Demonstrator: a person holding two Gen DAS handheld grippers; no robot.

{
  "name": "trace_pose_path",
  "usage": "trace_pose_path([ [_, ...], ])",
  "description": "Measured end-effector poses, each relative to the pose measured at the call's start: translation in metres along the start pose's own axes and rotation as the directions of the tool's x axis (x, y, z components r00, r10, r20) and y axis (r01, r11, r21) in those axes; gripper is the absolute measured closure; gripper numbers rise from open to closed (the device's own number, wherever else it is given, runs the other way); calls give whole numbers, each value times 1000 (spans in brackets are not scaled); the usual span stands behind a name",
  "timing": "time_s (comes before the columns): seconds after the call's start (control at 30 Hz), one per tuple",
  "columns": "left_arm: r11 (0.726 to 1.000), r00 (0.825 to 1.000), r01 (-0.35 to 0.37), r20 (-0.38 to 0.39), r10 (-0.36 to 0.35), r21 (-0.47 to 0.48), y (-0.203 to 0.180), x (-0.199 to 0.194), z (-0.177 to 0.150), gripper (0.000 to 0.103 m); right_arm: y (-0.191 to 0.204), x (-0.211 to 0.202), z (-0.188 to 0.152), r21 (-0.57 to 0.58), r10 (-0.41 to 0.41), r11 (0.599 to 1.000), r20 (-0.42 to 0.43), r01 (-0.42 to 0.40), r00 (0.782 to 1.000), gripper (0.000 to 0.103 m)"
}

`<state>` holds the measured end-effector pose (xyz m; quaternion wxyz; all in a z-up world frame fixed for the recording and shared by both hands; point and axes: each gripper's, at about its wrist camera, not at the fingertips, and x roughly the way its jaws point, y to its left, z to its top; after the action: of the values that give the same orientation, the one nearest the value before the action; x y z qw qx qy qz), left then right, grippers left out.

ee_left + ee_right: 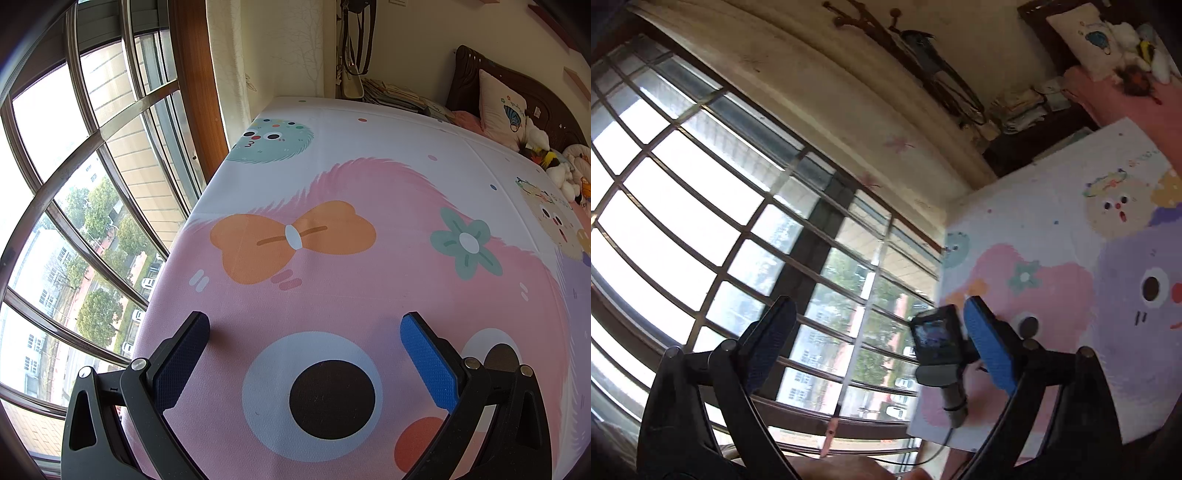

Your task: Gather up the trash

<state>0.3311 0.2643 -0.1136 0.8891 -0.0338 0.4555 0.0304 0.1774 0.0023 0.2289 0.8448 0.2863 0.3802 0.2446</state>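
Left hand-held gripper (pixel 305 332) apart over cartoon cloth (pixel 369 295), right hand-held gripper (pixel 879 317) apart (nothing between), barred window (pixel 738 221) beyond

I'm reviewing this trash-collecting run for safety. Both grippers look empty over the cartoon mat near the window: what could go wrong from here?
1. The right gripper is open, and its view is blurred and aimed at the window; a swing could strike the glass.
2. The other gripper's camera shows right beside its blue pad, so the two tools may collide.
3. The left gripper hangs open over the printed mat, where no trash shows; closing could pinch the fabric.
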Motion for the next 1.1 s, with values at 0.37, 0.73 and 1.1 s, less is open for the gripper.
trace_pose_path([
  [0.37,1000,1000,0,0,0,0,0,0,0,1,-185,127,-85,-113,-617,785,-220,608,756,12],
  [0.73,1000,1000,0,0,0,0,0,0,0,1,-203,214,-135,-320,-671,698,23,641,741,2],
  [1.1,1000,1000,0,0,0,1,0,-1,0,1,-200,218,-140,-328,-660,698,51,636,750,1],
])
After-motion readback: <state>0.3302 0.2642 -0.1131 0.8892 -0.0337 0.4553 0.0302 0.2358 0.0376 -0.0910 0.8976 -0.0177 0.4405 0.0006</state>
